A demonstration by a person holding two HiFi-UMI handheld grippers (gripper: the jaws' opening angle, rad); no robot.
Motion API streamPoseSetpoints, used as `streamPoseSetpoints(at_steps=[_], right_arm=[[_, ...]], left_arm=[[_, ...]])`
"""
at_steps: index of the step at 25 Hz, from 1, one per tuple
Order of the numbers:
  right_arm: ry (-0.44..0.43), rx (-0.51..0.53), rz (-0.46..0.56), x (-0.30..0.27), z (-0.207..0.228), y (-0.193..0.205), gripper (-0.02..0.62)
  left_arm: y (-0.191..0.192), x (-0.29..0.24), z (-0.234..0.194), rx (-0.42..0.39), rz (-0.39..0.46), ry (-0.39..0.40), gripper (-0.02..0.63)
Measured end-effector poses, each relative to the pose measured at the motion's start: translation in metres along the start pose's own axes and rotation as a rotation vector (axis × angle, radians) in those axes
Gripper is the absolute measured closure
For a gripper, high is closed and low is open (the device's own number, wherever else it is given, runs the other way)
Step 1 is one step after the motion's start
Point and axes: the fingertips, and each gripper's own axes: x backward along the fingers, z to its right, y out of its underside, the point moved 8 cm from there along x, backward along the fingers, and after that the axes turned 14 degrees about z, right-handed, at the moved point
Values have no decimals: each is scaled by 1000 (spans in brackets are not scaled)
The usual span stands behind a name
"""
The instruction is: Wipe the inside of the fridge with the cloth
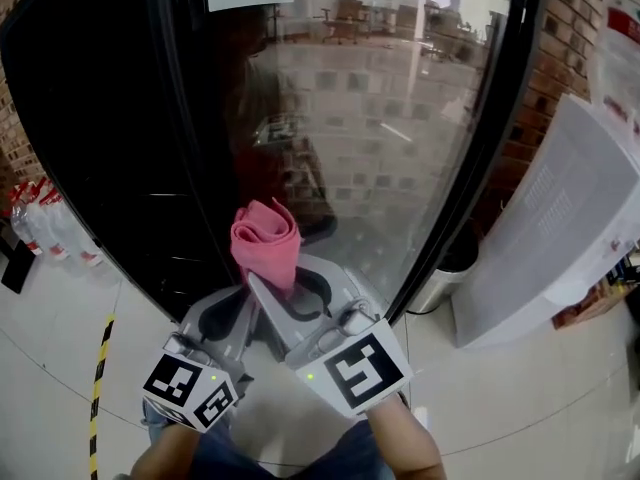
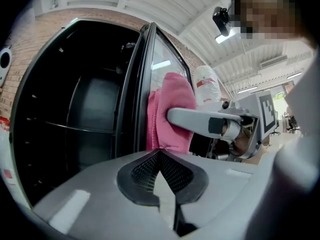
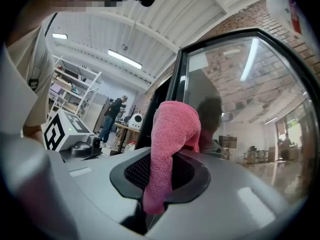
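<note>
Pink cloth (image 3: 172,134) pinched in R tongs (image 3: 156,191) | L tongs (image 2: 164,189) closed, empty, just beside

One camera overhead, two low and tilted upward, all close in.
The head view looks steeply down, close over the left claw (image 1: 232,308) and the right claw (image 1: 285,286), with the tall glass fridge door (image 1: 400,118) ahead and the pale tiled floor (image 1: 480,398) below. The left gripper view rides low behind its own jaws and faces up into the open black fridge cabinet (image 2: 75,114). The right gripper view faces up along the door's glass. All three share the pink knitted cloth (image 1: 265,240), very near in the right gripper view and off to one side in the left.
</note>
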Motion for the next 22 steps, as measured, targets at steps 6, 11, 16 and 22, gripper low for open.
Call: streamPoseSetpoints(at_steps=[6, 11, 16, 22], right_arm=[[53, -16, 7, 9, 13, 9, 535], [159, -8, -29, 38, 41, 17, 535], [248, 52, -102, 81, 82, 24, 535], [436, 44, -131, 131, 128, 36, 535]], left_arm=[[3, 0, 2, -8, 5, 16, 620], [8, -6, 10, -11, 2, 55, 621], [15, -15, 20, 2, -9, 83, 620], [19, -15, 26, 7, -14, 101, 620]])
